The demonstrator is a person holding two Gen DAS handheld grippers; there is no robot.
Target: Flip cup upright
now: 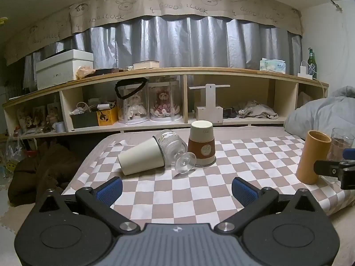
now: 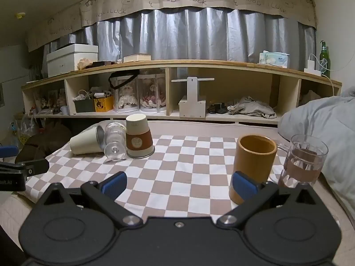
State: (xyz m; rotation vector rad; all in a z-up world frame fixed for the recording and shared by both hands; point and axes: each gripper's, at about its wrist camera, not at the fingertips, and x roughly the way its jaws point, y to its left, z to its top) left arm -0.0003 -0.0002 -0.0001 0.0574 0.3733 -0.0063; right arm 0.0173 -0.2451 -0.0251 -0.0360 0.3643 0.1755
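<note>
Cream tumbler (image 1: 142,158) lying on its side, mouth toward a tipped ribbed stemmed glass (image 1: 175,149) touching it. Cream cup with brown sleeve (image 1: 202,146) standing inverted (mouth down) just beside the glass. Tan cylindrical cup (image 1: 312,157) and clear glass mug (image 2: 302,161) upright, well apart from these three.

Both wrist views are lit dimly and evenly by indoor light from overhead, with a greyish, muted cast, and only soft, short shadows are thrown on the checked cloth (image 1: 177,199) beneath the cups. Faint sheen is seen on the folds of the silver curtain (image 2: 195,35) above the shelf (image 2: 177,63), whose straight boards are bowed into arcs by strong fisheye distortion. Beyond the curtain the corners are darkened to black vignette, and slight softness is noticed there.
</note>
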